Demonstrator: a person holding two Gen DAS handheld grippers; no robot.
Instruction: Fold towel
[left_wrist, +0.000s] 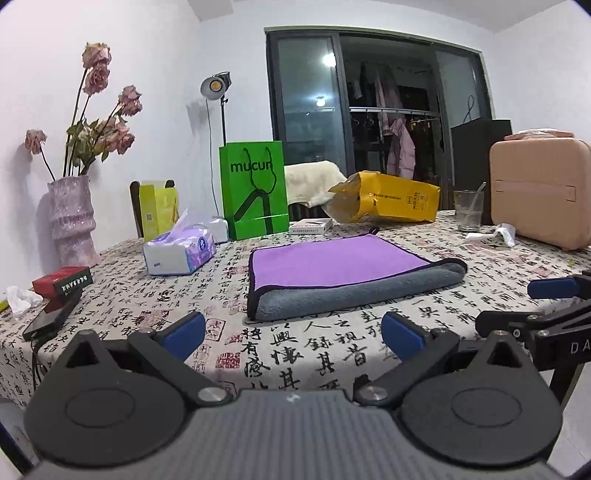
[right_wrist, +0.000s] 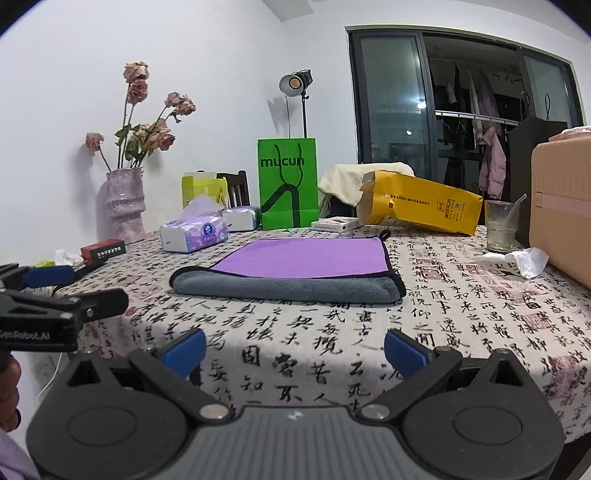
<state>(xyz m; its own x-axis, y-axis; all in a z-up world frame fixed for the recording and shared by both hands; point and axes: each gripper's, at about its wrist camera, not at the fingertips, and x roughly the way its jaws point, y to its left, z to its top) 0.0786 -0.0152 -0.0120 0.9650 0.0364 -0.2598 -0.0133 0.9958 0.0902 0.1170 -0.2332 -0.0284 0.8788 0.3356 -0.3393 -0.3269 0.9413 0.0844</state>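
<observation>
A towel (left_wrist: 332, 266), purple on top with a grey underside, lies folded flat on the calligraphy-print tablecloth (left_wrist: 295, 350); its grey fold edge faces me. It also shows in the right wrist view (right_wrist: 295, 262). My left gripper (left_wrist: 293, 336) is open and empty, held back from the towel's near edge. My right gripper (right_wrist: 295, 350) is open and empty, also short of the towel. The right gripper's blue fingertip (left_wrist: 550, 288) shows at the right in the left wrist view, and the left gripper's fingertip (right_wrist: 48, 275) shows at the left in the right wrist view.
A tissue pack (left_wrist: 181, 251), green paper bag (left_wrist: 255, 192), yellow bag (left_wrist: 391, 199), glass (left_wrist: 468, 210), pink case (left_wrist: 543, 188) and vase of dried roses (left_wrist: 72, 221) ring the towel. A red box (left_wrist: 61, 280) and phone (left_wrist: 51, 317) lie at the left.
</observation>
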